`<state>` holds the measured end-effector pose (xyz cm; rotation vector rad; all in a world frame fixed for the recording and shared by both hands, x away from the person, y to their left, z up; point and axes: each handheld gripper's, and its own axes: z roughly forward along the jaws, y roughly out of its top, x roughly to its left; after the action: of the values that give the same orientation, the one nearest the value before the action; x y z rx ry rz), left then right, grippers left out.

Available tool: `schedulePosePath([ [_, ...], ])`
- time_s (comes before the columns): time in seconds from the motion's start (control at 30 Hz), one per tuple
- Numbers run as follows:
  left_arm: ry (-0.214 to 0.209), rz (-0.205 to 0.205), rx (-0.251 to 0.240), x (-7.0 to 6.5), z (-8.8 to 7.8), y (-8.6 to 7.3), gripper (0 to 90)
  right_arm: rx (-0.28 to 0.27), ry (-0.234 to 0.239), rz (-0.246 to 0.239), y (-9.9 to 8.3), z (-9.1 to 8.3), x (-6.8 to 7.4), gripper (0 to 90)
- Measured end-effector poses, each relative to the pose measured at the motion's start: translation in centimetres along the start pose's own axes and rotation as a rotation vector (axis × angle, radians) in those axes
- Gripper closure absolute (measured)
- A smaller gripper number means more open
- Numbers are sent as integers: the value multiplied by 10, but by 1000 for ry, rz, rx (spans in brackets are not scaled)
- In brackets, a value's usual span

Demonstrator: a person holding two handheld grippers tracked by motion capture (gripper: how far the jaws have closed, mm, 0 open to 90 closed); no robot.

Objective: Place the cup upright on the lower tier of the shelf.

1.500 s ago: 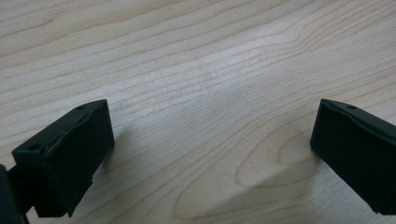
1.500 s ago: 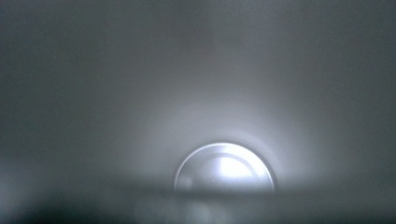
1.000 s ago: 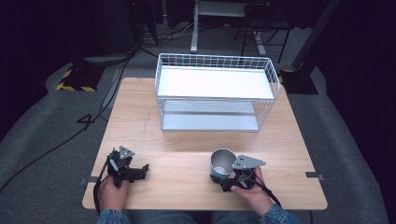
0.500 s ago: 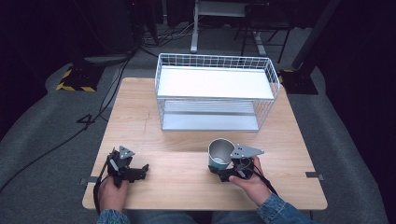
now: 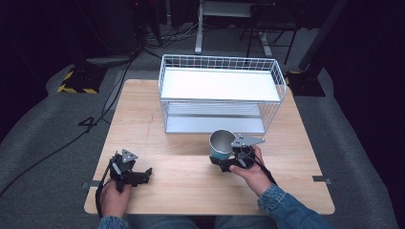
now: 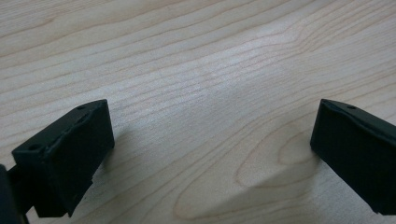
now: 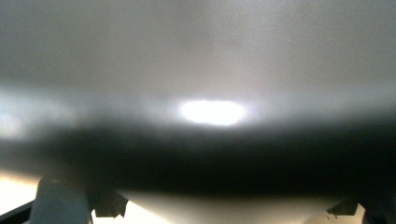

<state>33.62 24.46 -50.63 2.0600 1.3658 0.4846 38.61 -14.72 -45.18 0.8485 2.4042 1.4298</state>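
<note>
Fingers of the right gripper [image 5: 224, 162] are clamping the teal-sided, round metal cup [image 5: 221, 144] by its wall from the person's side, holding it upright with its open mouth facing up so that it can travel without tipping; in the right gripper view the shiny cup wall [image 7: 201, 84] is sitting so close to the lens that it is blurring, a sign of a deep grip. Cup and gripper are sitting over the pale wooden surface [image 5: 191, 157], just in front of the white wire two-tier rack [image 5: 220, 95], whose open lower shelf is facing the cup and is judged the likely destination. Fingers [image 6: 65, 156] of the left gripper [image 5: 141, 177] are standing wide apart and empty, parked low over the near left part of the surface, well apart from the cup, probably to keep that hand out of the working path
</note>
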Motion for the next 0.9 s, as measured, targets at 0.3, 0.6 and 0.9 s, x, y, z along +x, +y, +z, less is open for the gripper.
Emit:
schedulePosePath([
  [0.3, 1, 0, 1, 0, 0, 0, 0, -1, -49, 24, 15, 14, -21, 215],
  [0.6, 7, -5, 1, 0, 0, 1, 0, -5, -104, 57, 24, 27, -39, 216],
  [0.9, 6, -1, 1, 1, 1, 1, 0, -40, -208, 95, 33, 40, -60, 216],
])
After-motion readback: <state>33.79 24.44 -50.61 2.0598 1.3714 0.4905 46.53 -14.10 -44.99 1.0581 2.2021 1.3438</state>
